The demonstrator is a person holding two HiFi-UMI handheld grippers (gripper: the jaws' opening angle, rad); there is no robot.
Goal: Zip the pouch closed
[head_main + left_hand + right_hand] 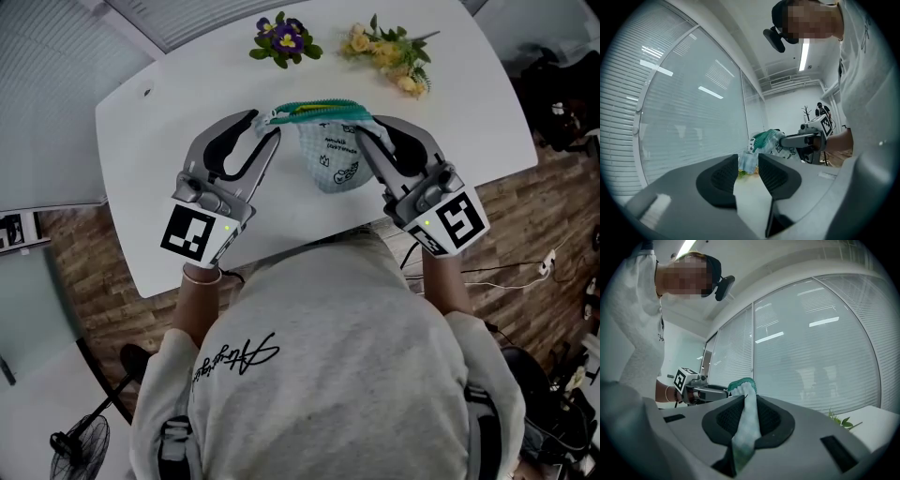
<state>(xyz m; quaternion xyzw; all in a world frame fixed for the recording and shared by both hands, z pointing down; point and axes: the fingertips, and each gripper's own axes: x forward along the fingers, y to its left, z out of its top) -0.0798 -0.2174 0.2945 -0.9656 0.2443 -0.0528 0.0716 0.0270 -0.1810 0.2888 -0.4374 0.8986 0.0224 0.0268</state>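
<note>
A pale printed pouch (330,152) with a green zipper (314,109) along its top hangs between my two grippers above the white table (169,122). My left gripper (266,122) is at the zipper's left end. In the left gripper view its jaws (748,161) stand narrow, with a pale tab (747,163) of the pouch filling the gap at their tips. My right gripper (368,127) is shut on the pouch's right end; in the right gripper view the cloth (746,427) runs pinched between its pads. Both grippers point level, towards each other.
Purple flowers (284,37) and a yellow bunch (389,52) lie at the table's far side. The table's near edge (281,248) runs just in front of the person's body. Wood floor (103,309) shows below it, and windows with blinds (684,108) fill the background.
</note>
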